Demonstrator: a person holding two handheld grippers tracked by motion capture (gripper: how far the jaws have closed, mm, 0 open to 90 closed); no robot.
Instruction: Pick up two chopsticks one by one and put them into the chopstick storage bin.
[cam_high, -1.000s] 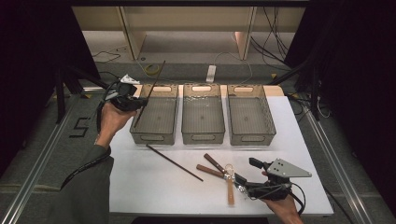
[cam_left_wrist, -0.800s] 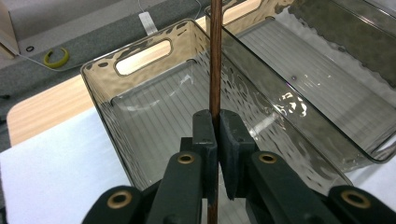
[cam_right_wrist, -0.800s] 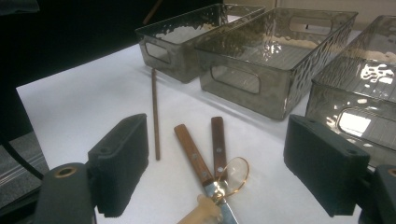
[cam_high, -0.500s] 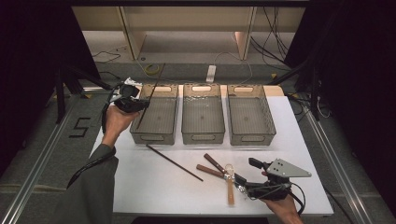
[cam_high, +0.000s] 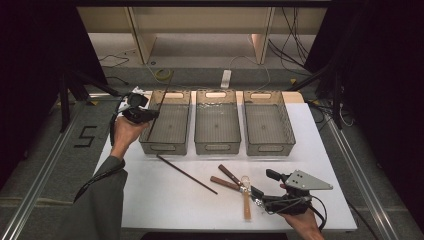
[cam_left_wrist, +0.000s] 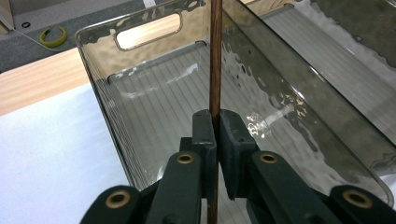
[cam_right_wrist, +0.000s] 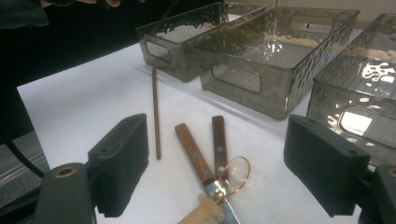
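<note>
The left gripper (cam_high: 150, 114) has its jaws pressed together on a thin brown chopstick (cam_left_wrist: 215, 56), pinching it partway along so the stick runs up past the pads and down below them. In the high view it hangs over the left rim of the leftmost bin (cam_high: 167, 146), one of three smoky clear plastic bins with cut-out handles standing side by side at the far half of the table; the middle bin (cam_high: 217, 145) and the right bin (cam_high: 270, 146) sit just beside it. The held chopstick slants over that leftmost bin, its lower end down inside it.

The right gripper (cam_right_wrist: 224, 163) rests low at the near edge with its jaws spread wide and nothing between the pads. Just ahead of it lie a second chopstick (cam_high: 186, 173), two wooden-handled knives (cam_right_wrist: 205, 149), crossed near the blades, and a pale utensil with a clear looped end (cam_high: 246, 197).

All of this sits on a white sheet (cam_high: 165, 205) covering a wooden table top (cam_left_wrist: 42, 88). Around it are grey floor, metal rails, a "5" mark (cam_high: 85, 136) at the left, loose cables, a white power strip (cam_high: 226, 78) and black curtains.
</note>
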